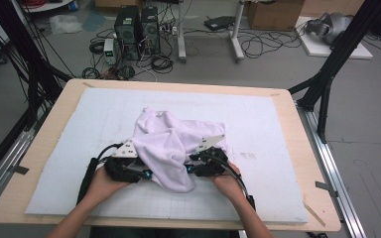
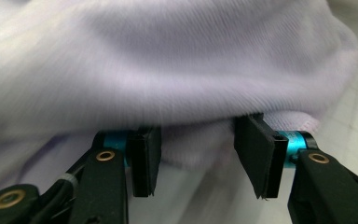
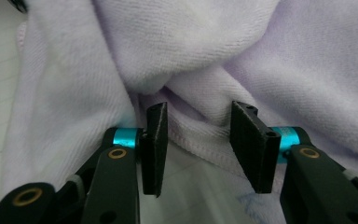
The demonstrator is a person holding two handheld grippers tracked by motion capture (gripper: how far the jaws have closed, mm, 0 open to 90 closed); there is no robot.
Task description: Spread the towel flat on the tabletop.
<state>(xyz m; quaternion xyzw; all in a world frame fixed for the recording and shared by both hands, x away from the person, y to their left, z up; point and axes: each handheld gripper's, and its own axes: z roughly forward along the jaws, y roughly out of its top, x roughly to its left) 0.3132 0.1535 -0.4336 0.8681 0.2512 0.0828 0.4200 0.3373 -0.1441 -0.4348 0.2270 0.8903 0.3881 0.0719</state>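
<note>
Clearance around the crumpled towel

The white towel lies heaped at the centre of the table, blocking the path straight ahead of both grippers. The white mat is bare to the towel's left, right and far side, giving free passage there. The near strip is occupied by the person's hands.

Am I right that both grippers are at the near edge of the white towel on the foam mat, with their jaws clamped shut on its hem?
Not quite: both are at the towel on the mat, but both gripper views show the jaws apart. The left gripper and right gripper have the hem between their pads, unpinched.
</note>
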